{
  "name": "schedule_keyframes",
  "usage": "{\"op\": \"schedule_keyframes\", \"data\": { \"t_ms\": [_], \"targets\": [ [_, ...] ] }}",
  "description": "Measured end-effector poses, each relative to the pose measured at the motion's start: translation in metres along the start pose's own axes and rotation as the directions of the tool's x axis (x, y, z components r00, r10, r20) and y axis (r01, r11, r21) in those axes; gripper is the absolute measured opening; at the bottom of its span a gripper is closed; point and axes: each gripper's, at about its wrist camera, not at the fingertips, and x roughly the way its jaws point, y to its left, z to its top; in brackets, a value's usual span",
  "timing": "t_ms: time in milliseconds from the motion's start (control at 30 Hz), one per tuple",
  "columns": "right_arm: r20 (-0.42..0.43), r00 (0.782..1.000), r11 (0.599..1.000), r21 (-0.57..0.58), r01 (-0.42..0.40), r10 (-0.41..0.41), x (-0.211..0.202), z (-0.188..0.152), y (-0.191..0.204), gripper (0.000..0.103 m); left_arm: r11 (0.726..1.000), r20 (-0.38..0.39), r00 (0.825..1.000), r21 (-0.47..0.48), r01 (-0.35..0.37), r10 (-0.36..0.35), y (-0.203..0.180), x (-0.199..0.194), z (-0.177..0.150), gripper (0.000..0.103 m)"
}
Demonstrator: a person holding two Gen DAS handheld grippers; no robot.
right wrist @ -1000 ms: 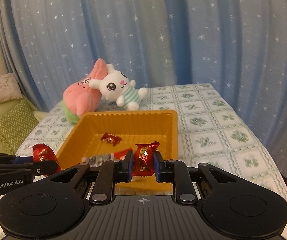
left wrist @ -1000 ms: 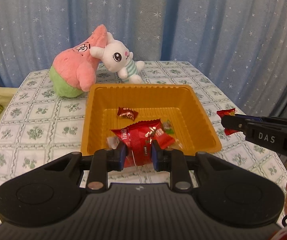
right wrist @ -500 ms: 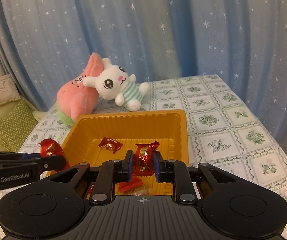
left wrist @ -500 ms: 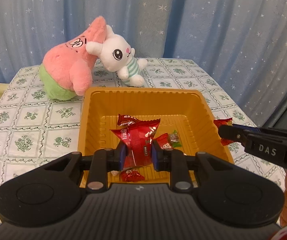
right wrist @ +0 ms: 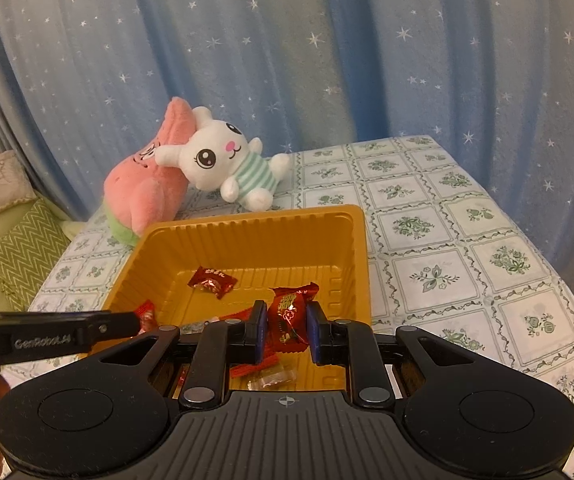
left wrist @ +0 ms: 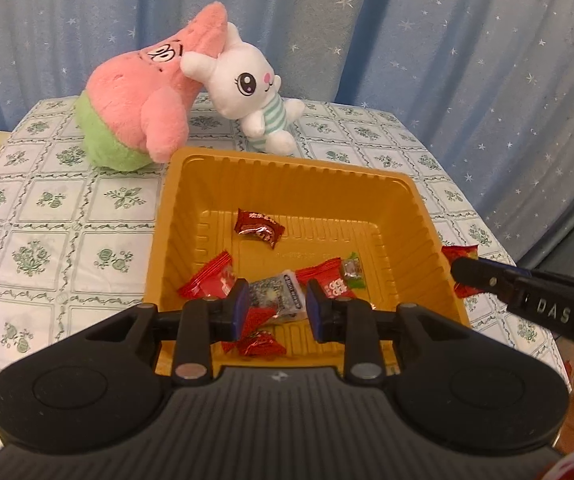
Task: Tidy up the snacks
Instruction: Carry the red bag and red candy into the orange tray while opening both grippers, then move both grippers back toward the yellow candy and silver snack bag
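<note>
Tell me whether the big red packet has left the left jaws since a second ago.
Yes. The packet now lies in the tray; the jaws are opening.

Orange tray (left wrist: 287, 184), red candies (left wrist: 259, 226)

light: warm, even, indoor | shadows: soft | edges: fisheye-bent, dark corners | focus: sharp

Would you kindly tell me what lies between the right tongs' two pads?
A red candy, pinched over the yellow tray; the right wrist view shows it.
</note>
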Motion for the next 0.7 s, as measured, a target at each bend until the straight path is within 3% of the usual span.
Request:
{"op": "schedule_keyframes", "data": {
  "t_ms": [200, 367, 433, 467, 700],
  "targets": [
    [0.002, 1.000, 1.000, 0.021, -0.018, 0.018, 0.001, 0.005, -0.001, 0.021, 1.000, 0.021, 1.000, 0.003, -0.007, 0.007, 0.000, -0.013, -0.005, 0.029],
    [-0.004, 0.998, 0.995, 0.075, -0.069, 0.070, 0.008, 0.014, -0.003, 0.022, 1.000, 0.030, 0.999, -0.017, 0.011, -0.010, 0.000, -0.025, -0.013, 0.042],
    [0.004, 0.998, 0.993, 0.096, -0.070, 0.070, 0.007, 0.016, -0.006, 0.037, 1.000, 0.035, 0.999, -0.022, 0.010, -0.009, 0.000, -0.030, -0.017, 0.045],
    [0.019, 0.998, 0.992, 0.103, -0.067, 0.065, 0.003, 0.016, -0.008, 0.050, 1.000, 0.037, 0.999, -0.022, 0.010, -0.009, 0.000, -0.033, -0.020, 0.045],
    [0.022, 0.999, 0.989, 0.144, -0.040, 0.037, -0.031, -0.006, -0.023, 0.053, 0.999, 0.057, 0.998, -0.034, -0.006, 0.008, -0.006, -0.059, -0.049, 0.047]
  ]
}}
